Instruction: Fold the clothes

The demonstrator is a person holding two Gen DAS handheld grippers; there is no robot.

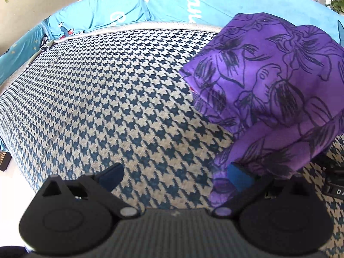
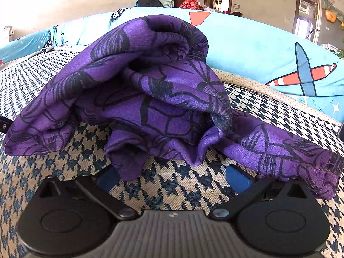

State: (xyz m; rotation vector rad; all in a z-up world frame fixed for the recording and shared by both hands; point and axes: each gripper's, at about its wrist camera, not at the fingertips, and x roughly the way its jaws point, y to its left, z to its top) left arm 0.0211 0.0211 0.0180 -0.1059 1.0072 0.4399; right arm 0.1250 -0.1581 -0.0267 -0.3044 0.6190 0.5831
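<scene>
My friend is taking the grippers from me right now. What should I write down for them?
Left gripper: open, holding nothing; the purple cloth drapes over its right finger.
Right gripper: open, low at the near edge of the purple cloth, nothing pinched.
The cloth sits bunched in a loose heap on the houndstooth cushion, in front of the blue cartoon cover.
Done: it is gathered into rough layers, not a tidy fold.
Left: flatten the lumps, square the edges and finish folding.

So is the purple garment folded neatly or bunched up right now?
Bunched up: the purple garment sits in a rumpled, layered heap on the houndstooth cushion, edges uneven and loose.
</scene>
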